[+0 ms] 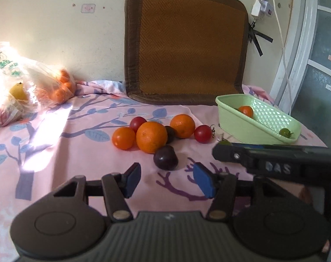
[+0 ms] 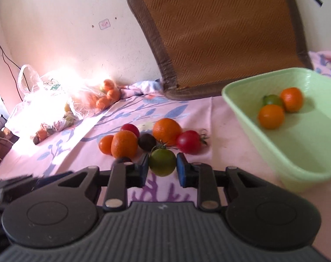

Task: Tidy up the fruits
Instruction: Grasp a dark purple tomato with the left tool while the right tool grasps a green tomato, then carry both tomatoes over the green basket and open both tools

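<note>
A brown woven mat (image 1: 185, 43) leans on the wall at the top of the frame. On the pink cloth (image 1: 56, 152), the green basket (image 2: 296, 144) at the right holds two oranges and one green fruit. In the middle lies the fruit pile (image 1: 152, 135). The right gripper (image 2: 162, 169), low in the right wrist view, pinches a green tomato (image 2: 162, 162) between its blue pads. The left gripper (image 1: 166, 180) has its fingers spread, empty, just below a dark plum (image 1: 165, 157).

Both wrist cameras looking low and forward across the fruit cluster (image 1: 152, 135) toward the brown mat (image 1: 187, 43), left view sitting farther back, right view closer, both sharing the green basket (image 2: 248, 100).
</note>
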Available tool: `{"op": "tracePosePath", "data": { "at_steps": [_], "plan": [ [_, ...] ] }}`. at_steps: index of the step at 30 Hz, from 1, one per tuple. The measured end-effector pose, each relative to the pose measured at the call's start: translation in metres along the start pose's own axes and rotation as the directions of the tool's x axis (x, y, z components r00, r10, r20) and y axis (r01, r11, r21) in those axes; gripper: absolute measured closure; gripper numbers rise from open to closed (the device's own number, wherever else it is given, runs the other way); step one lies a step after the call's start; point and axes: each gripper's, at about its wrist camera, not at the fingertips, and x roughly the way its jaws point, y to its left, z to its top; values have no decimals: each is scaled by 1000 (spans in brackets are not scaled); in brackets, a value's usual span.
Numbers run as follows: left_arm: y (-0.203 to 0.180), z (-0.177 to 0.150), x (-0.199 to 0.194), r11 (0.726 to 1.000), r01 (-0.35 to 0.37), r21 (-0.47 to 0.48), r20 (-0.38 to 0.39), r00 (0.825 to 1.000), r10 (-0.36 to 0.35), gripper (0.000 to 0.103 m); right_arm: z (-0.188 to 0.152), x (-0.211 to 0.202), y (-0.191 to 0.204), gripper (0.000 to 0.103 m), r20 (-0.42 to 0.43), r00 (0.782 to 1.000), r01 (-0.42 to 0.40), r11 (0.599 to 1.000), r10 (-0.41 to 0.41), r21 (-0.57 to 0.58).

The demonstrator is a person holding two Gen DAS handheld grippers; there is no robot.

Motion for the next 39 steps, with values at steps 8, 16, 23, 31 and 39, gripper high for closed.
{"op": "tracePosePath", "data": {
  "at_steps": [8, 16, 23, 31, 39],
  "plan": [
    [4, 10, 27, 996, -19, -86, -32, 999, 17, 75, -16, -18, -15, 73, 23, 999, 27, 999, -26, -21],
    [-24, -20, -13, 998, 42, -35, -43, 998, -44, 75, -22, -28, -9, 73, 24, 999, 23, 997, -21, -67],
    [-68, -44, -37, 987, 154, 51, -59, 987, -151, 75, -52, -78, -26, 73, 36, 998, 50, 997, -48, -53],
    [-104, -51, -31, 968, 222, 117, -92, 973, -212, 74, -65, -107, -38, 73, 74, 989, 133, 987, -126, -88],
    [-107, -45, -31, 967, 220, 127, -98, 973, -209, 74, -70, -104, -45, 73, 74, 991, 119, 991, -114, -69]
  ]
}}
